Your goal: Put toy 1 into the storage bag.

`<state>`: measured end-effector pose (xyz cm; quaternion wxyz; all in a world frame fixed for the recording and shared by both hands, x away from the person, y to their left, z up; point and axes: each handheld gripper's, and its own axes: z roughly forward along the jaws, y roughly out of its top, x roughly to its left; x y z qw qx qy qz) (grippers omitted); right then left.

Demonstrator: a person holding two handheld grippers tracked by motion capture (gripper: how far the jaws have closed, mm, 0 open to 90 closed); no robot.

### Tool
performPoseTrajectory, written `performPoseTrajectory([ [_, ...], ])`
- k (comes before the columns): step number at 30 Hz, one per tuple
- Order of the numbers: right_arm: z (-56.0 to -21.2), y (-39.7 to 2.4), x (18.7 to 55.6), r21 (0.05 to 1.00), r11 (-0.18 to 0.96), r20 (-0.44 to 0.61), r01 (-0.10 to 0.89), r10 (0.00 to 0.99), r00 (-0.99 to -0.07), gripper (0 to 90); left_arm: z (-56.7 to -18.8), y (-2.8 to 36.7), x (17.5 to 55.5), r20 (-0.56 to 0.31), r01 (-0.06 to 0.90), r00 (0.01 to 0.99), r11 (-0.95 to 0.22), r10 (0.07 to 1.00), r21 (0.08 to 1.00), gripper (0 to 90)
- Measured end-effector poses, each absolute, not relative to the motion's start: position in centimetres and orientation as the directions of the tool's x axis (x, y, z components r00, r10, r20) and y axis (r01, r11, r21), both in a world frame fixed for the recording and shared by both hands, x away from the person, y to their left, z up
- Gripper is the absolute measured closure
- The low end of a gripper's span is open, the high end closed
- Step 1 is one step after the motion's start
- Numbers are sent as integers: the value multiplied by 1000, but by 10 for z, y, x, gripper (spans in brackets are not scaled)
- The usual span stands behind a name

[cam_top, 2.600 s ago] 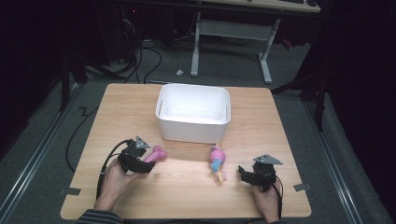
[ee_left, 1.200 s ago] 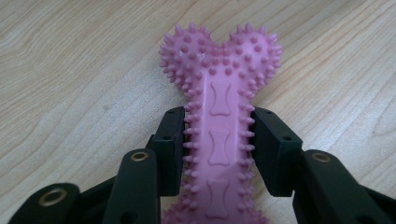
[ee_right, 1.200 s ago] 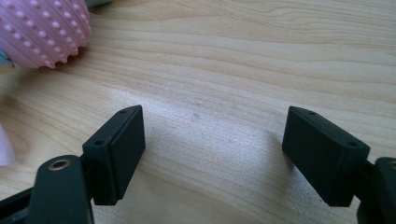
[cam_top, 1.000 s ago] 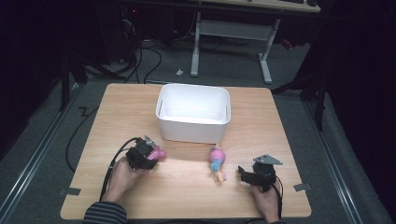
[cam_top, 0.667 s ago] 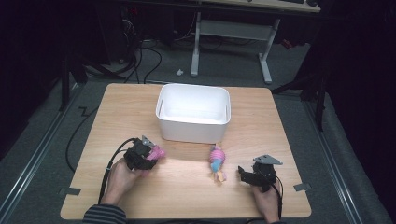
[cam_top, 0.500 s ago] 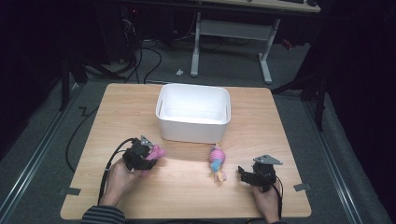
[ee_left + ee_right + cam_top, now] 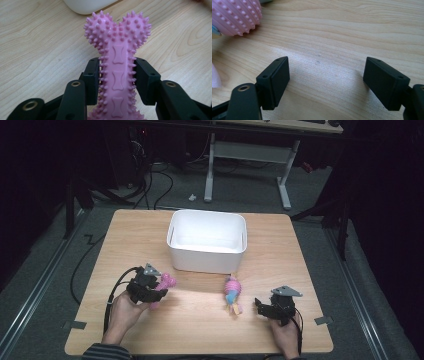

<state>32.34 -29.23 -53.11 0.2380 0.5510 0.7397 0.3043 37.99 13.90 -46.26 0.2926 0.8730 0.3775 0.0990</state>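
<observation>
Wooden table (image 7: pixel 150 235), light grain, square top. White rectangular bin (image 7: pixel 208 240) sits on it toward the far side, centred; its near corner shows at the top edge of the left gripper view.

Left gripper (image 7: pixel 151 290), near-left part of the table, in the person's left hand (image 7: pixel 123 311). Its jaws are clamped on the shaft of a pink spiky bone toy (image 7: pixel 117 55), one pad pressed to each side. The toy's knobbed two-lobed end sticks out past the pads and points toward the bin, just short of the bin's near wall. From the high view I cannot tell whether the toy touches the tabletop.

Right gripper (image 7: pixel 261 306), near-right part of the table, jaws wide apart over bare wood, nothing between the pads.

Second toy (image 7: pixel 232 292), pink with blue and yellow parts, lies flat on the table between the two grippers, nearer the right one, just in front of the bin. Its pink nubbed end shows at the top left corner of the right gripper view.
</observation>
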Motion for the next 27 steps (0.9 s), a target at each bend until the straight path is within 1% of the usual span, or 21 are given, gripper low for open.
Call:
performPoseTrajectory([
  [6, -531, -292, 323, 713, 208, -17, 670, 960, -280, 213, -448, 141, 377, -41, 582, 705, -544, 708, 604, 582],
  [13, -531, -292, 323, 713, 208, -17, 670, 960, -280, 212, -432, 143, 375, -62, 571, 711, -523, 701, 633, 582],
  [27, -531, -292, 323, 712, 208, -17, 670, 960, -280, 213, -406, 141, 378, -65, 547, 721, -509, 689, 665, 582],
])
